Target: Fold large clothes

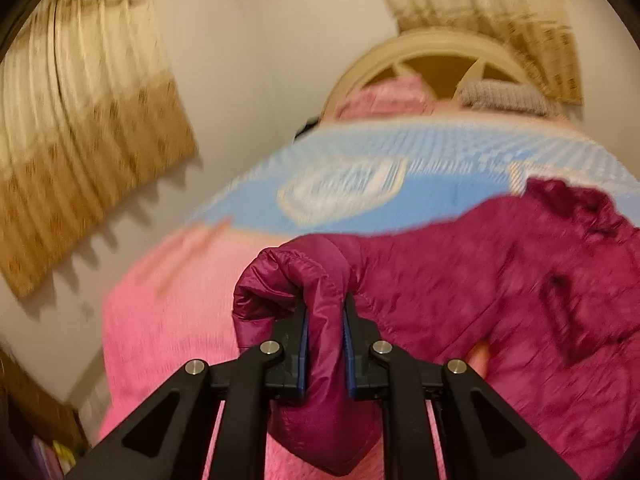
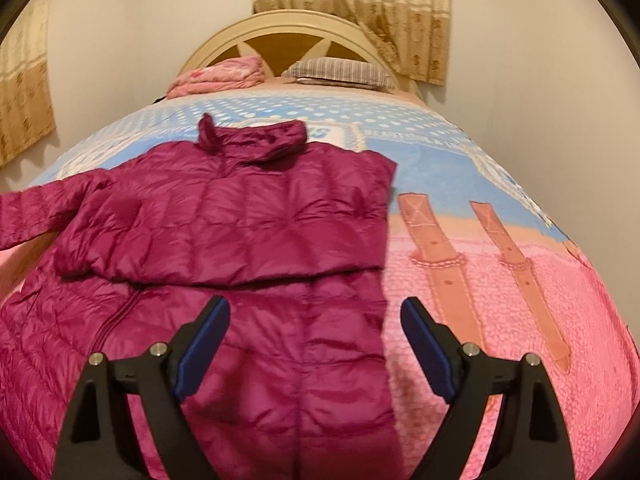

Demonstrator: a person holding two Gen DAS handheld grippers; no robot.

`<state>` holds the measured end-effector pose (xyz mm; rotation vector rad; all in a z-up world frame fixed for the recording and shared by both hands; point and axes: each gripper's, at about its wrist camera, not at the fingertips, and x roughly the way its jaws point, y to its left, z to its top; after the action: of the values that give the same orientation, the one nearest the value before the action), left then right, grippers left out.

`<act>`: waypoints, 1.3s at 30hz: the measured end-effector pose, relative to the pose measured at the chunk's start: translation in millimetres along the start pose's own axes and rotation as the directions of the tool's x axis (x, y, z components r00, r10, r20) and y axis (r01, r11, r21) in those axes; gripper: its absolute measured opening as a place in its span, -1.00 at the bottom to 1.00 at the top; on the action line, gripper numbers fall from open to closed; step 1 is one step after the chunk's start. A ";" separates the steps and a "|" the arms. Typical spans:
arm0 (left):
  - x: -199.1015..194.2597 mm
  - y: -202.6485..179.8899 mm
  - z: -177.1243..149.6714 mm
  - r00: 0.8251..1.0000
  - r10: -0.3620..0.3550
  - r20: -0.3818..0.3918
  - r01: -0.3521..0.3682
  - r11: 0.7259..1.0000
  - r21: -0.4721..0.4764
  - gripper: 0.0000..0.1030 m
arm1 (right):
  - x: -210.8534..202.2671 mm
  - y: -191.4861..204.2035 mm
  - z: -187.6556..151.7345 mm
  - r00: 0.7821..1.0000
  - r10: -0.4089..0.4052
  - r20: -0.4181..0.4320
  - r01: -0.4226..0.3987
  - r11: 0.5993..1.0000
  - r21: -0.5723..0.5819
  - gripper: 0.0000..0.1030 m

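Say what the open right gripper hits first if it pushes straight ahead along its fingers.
Most likely the magenta puffer jacket spread on the bed: the right gripper points at its lower panel, near the right edge. Depth is unclear, so the height above it is uncertain.

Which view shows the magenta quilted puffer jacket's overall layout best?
Right wrist: the magenta quilted puffer jacket lies spread on the bed, collar and one sleeve visible. Left wrist shows only a blurred portion, with the left gripper shut on a sleeve end.

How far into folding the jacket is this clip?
Early-middle. Done: the magenta jacket lies on the bed, its right side already folded in to a straight edge. In hand: left gripper clamps a sleeve end. Right gripper is open. Left: that sleeve, then the body.
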<state>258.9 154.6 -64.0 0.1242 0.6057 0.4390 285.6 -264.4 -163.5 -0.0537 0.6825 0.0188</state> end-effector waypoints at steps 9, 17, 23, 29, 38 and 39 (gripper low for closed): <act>-56.2 -117.9 36.3 0.964 -0.231 0.133 0.212 0.966 0.146 -0.76 | -10.3 -26.4 1.1 0.999 -0.032 0.015 0.032 0.999 0.033 0.74; -67.3 -222.4 35.0 0.922 -0.375 0.098 0.343 0.907 0.246 -0.76 | -16.4 -52.8 -0.9 0.998 -0.069 0.015 0.068 0.995 0.070 0.74; -70.8 -274.8 20.6 0.890 -0.452 0.064 0.414 0.858 0.304 -0.75 | -8.9 -60.8 -5.9 0.997 -0.073 0.001 0.072 0.994 0.088 0.75; -63.5 -309.8 1.0 0.868 -0.497 -0.002 0.467 0.814 0.346 -0.03 | 2.0 -62.6 -13.1 0.998 -0.059 -0.018 0.061 0.994 0.095 0.75; -65.8 -288.9 -1.0 0.876 -0.473 0.093 0.415 0.839 0.352 0.83 | 9.1 -68.4 -20.2 0.999 -0.035 -0.040 0.040 0.990 0.133 0.75; -56.3 -280.7 -0.4 0.885 -0.458 0.086 0.406 0.849 0.340 0.83 | 6.7 -67.0 -18.8 0.999 -0.033 -0.037 0.038 0.991 0.128 0.75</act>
<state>319.1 -122.6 -102.1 0.3165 0.5169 -0.1132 281.3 -332.4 -179.4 0.0580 0.7164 -0.0605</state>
